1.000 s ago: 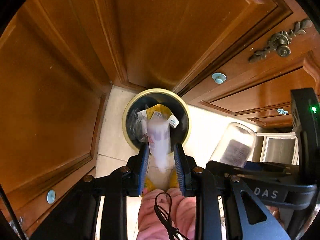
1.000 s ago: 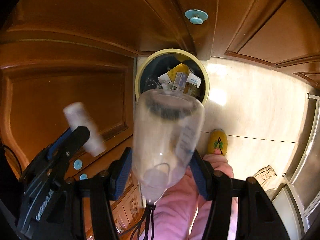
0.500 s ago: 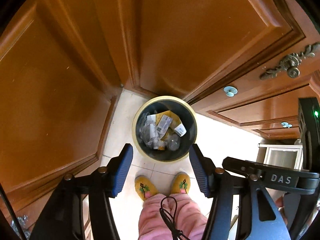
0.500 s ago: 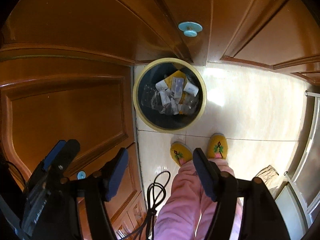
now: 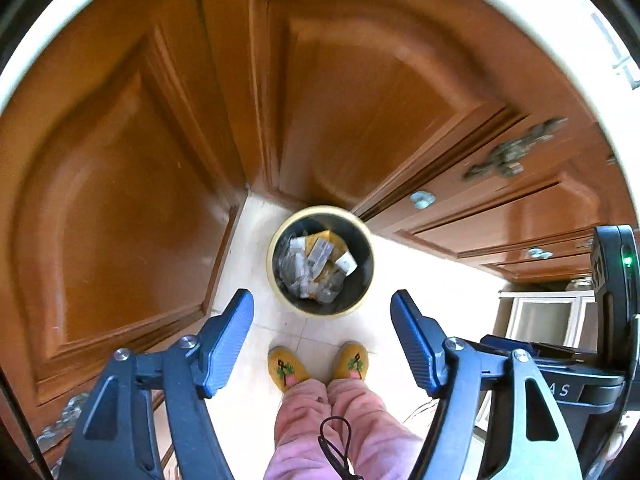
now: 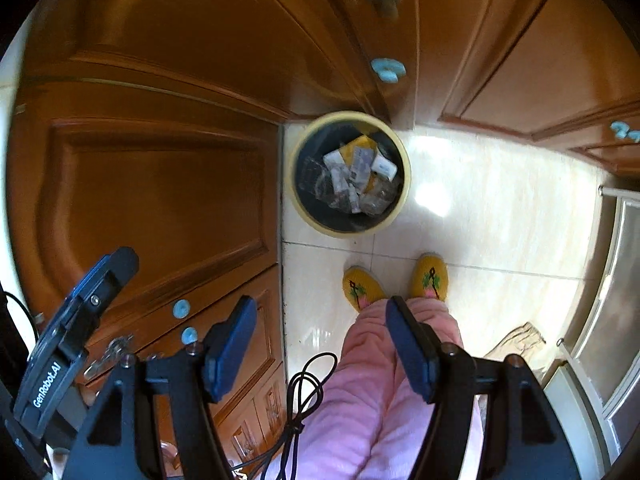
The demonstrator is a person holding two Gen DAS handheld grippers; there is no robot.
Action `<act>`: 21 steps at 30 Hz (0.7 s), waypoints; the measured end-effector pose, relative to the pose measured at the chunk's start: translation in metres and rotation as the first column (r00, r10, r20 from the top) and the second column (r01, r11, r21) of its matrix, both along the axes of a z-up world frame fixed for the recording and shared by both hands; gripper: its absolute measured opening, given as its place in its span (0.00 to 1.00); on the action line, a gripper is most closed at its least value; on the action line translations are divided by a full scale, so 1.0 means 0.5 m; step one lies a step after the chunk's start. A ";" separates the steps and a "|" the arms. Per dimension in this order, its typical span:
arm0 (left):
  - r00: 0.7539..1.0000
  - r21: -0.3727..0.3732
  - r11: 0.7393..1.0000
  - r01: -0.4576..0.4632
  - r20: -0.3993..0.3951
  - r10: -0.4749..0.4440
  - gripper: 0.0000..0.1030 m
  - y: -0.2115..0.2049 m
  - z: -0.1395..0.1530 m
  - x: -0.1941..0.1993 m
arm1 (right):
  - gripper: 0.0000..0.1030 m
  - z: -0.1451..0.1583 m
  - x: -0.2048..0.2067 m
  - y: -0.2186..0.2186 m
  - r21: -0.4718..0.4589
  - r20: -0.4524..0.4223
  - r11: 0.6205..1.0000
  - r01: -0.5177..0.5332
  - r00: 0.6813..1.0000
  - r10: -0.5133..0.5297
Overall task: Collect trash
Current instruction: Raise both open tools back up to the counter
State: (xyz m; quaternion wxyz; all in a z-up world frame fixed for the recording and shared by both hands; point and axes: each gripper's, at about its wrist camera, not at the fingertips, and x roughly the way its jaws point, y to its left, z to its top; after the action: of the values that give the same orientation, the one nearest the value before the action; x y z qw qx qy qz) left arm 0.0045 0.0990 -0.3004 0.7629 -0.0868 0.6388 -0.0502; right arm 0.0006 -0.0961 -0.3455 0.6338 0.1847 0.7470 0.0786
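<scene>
Both items dropped since a second ago: bottle and tube now in trash bin (image 5: 321,261) on floor by wooden cabinet doors (image 5: 120,200). Left gripper (image 5: 322,344) empty, jaws opening; right gripper (image 6: 321,350) released, empty. Yellow slippers (image 6: 362,288) just beside bin.

Glossy wooden cabinet doors (image 5: 120,200), pale tiled floor (image 6: 500,220), sunlit.
</scene>
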 end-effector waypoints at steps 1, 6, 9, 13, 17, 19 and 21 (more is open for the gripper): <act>1.000 0.003 1.000 0.010 0.018 -0.010 0.68 -0.003 0.026 -0.001 | 0.65 0.026 -0.001 0.002 -0.004 0.024 1.000 -0.002 1.000 0.002; 0.992 0.025 0.999 0.026 0.125 -0.028 0.76 -0.009 0.157 -0.005 | 0.65 0.161 -0.002 0.000 -0.025 0.162 0.999 0.020 0.987 -0.016; 0.986 0.031 0.999 0.020 0.165 -0.025 0.78 -0.007 0.229 -0.001 | 0.65 0.238 0.002 -0.010 -0.022 0.230 0.999 0.045 0.972 -0.038; 0.972 0.047 0.998 0.044 0.228 -0.054 0.78 -0.011 0.328 0.013 | 0.65 0.337 0.010 -0.021 -0.020 0.325 0.997 0.077 0.944 -0.066; 0.949 0.045 0.997 0.057 0.307 -0.068 0.81 -0.012 0.419 0.029 | 0.65 0.444 0.021 -0.028 -0.032 0.434 0.992 0.118 0.896 -0.093; 0.931 0.033 0.998 0.057 0.358 -0.065 0.86 -0.006 0.460 0.035 | 0.65 0.488 0.029 -0.034 -0.041 0.477 0.990 0.137 0.873 -0.101; 0.913 0.027 0.998 0.049 0.404 -0.056 0.89 -0.002 0.493 0.044 | 0.65 0.530 0.039 -0.042 -0.039 0.516 0.988 0.148 0.850 -0.107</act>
State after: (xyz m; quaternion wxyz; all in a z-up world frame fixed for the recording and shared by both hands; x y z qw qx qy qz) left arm 0.0264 0.0978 -0.0540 0.8776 -0.0513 0.4696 -0.0824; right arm 0.0201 -0.1170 -0.0804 0.8199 0.1816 0.5402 0.0535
